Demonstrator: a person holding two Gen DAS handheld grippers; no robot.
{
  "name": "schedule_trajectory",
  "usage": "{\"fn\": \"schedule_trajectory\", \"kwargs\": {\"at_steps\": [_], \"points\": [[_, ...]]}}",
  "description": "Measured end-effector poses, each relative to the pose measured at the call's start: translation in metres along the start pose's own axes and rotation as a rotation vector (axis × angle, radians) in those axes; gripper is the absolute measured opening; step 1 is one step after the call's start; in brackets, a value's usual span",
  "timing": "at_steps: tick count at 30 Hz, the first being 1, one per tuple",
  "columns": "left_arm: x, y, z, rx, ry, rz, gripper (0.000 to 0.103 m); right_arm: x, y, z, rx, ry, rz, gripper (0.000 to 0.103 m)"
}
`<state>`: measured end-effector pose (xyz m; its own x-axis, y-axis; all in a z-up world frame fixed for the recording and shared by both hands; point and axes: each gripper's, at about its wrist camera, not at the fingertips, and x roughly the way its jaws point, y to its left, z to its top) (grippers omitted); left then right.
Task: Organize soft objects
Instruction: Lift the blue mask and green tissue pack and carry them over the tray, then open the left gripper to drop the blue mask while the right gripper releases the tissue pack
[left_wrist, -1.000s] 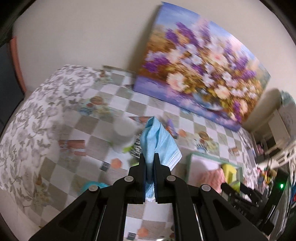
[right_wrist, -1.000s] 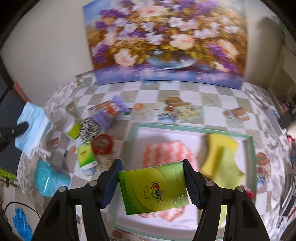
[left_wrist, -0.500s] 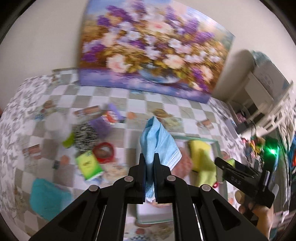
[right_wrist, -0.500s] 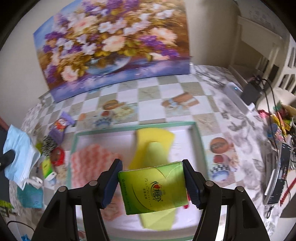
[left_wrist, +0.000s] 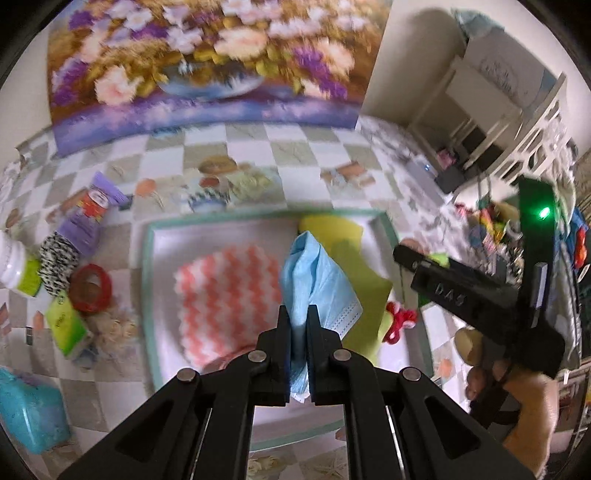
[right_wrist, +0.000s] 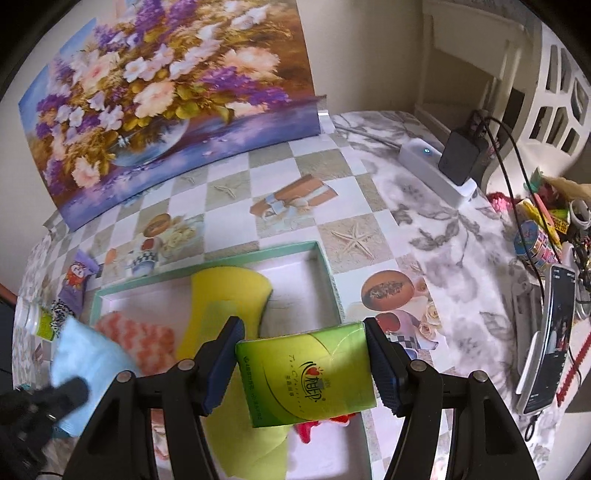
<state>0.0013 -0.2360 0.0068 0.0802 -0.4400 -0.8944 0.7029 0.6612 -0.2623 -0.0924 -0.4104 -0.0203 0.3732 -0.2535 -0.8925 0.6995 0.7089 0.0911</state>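
Observation:
My left gripper (left_wrist: 298, 314) is shut on a light blue face mask (left_wrist: 314, 280) and holds it above the green-rimmed tray (left_wrist: 147, 266). In the tray lie a pink-and-white zigzag cloth (left_wrist: 225, 295), a yellow sponge cloth (left_wrist: 354, 280) and a small red soft thing (left_wrist: 400, 319). My right gripper (right_wrist: 304, 365) is shut on a green tissue pack (right_wrist: 304, 373) above the tray's (right_wrist: 328, 273) right part. The mask (right_wrist: 85, 365) and left gripper show at lower left in the right wrist view.
Left of the tray lie a second green tissue pack (left_wrist: 64, 321), a red tape ring (left_wrist: 90, 288), a zebra-patterned roll (left_wrist: 55, 266), a purple snack bag (left_wrist: 88, 218), a white bottle (left_wrist: 13, 258) and a teal soft thing (left_wrist: 29, 413). A flower painting (right_wrist: 155, 92) leans at the back. A power strip (right_wrist: 436, 166) and phone (right_wrist: 550, 339) lie right.
My left gripper has swung right with the mask and is now over the tray. My right gripper has moved right with the tissue pack, toward the tray's right end.

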Motion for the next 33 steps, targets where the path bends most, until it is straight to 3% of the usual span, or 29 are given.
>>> {"fn": "schedule_trajectory", "kwargs": {"at_steps": [10,22,29,33], "points": [[0.043,0.008,-0.005,-0.017,0.08,0.079,0.007,0.024,0.015,-0.009,-0.057,0.044,0.001,0.068],[0.049,0.019,-0.006,-0.049,0.106,0.071,0.009,0.03,0.02,-0.011,-0.072,0.077,-0.01,0.068],[0.036,0.015,-0.002,-0.045,0.089,0.061,0.038,0.022,0.022,-0.007,-0.088,0.076,-0.047,0.069],[0.022,0.015,0.002,-0.049,0.058,0.065,0.049,0.013,0.021,-0.004,-0.085,0.065,-0.06,0.069]]}}
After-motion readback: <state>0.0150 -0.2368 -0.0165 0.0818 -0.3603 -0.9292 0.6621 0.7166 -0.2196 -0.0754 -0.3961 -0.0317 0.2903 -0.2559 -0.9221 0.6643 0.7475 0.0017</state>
